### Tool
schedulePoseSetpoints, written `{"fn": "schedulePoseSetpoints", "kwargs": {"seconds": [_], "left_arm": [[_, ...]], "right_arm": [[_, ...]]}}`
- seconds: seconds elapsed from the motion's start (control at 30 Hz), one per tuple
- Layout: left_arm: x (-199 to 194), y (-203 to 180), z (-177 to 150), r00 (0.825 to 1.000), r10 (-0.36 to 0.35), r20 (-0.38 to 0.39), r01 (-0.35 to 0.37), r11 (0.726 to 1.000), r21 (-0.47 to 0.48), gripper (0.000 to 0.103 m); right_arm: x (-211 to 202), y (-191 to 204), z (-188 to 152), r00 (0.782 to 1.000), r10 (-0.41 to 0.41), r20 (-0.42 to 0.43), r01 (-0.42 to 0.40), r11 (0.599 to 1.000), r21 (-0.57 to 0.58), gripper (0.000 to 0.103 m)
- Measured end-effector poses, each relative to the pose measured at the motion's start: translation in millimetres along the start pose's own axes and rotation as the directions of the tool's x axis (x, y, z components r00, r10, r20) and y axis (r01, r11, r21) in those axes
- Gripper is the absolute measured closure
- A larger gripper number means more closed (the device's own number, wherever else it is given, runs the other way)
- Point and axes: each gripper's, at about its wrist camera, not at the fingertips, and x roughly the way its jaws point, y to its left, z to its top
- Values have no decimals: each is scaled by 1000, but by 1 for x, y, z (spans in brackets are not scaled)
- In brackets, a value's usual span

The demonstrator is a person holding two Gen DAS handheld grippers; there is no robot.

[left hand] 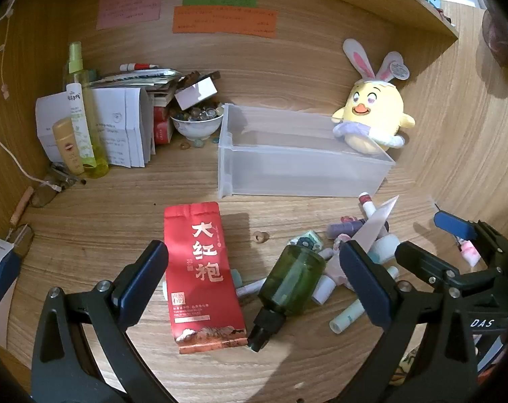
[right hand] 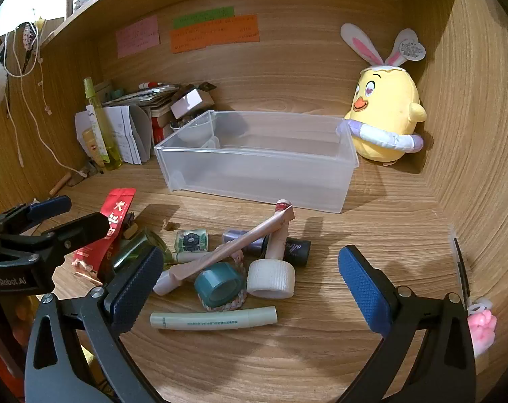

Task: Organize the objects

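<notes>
Between spread left gripper (left hand: 254, 277) jaws: red pouch (left hand: 202, 272); right gripper (right hand: 250, 278), spread, alone shows green tape roll (right hand: 219, 285).

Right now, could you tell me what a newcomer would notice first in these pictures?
Probably the yellow chick plush with bunny ears, sitting in the back right corner beside the clear plastic bin. Next, the red tea packet lying flat between the open left gripper fingers, next to a green bottle. In front of the bin, a jumble of tubes and tape rolls lies before the open right gripper.
</notes>
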Motion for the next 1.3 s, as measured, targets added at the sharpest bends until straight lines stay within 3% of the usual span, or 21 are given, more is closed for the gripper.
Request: {"fn": "schedulePoseSetpoints", "kwargs": {"seconds": [0.87, 1.3], "left_arm": [[-3, -3, -1, 1000, -12, -1, 12, 1000, 2, 0], [3, 8, -8, 999, 2, -39, -2, 1000, 0, 0]], "right_arm": [[-2, 2, 1, 1000, 11, -3, -11, 1000, 6, 0], [-2, 1, -1, 1000, 6, 0, -6, 1000, -5, 0]]}}
